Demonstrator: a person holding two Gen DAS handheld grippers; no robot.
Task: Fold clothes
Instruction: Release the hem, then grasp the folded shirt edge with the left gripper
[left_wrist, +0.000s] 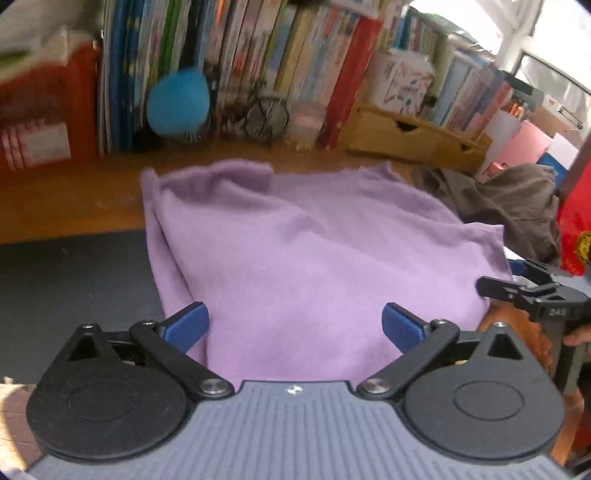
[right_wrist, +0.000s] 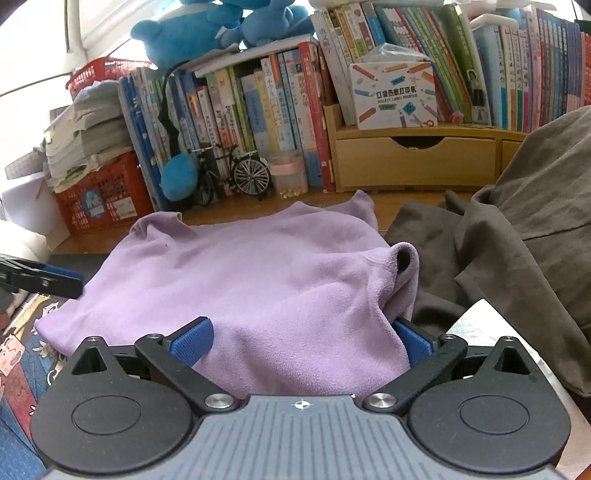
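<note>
A lilac fleece garment lies in a rumpled, partly folded heap on the wooden desk, its near part over a dark mat, with the bookshelf's row of books at the far edge. The left gripper hangs over the garment's near edge with its blue fingers spread wide; the cloth lies between and under them, and neither pad presses on it. The right gripper sits at the near right corner of the heap, jaws likewise spread; its left pad is clear to see, while the right pad is half buried under a fold of fleece, with nothing pinched. In the left wrist view the right gripper shows at the right edge, a hand wrapped round its handle. To the right of the lilac garment, touching it, lies a brown-grey garment in a loose pile. At the far side stand a toy bicycle, a blue plush, a red basket and a wooden drawer unit.
</note>
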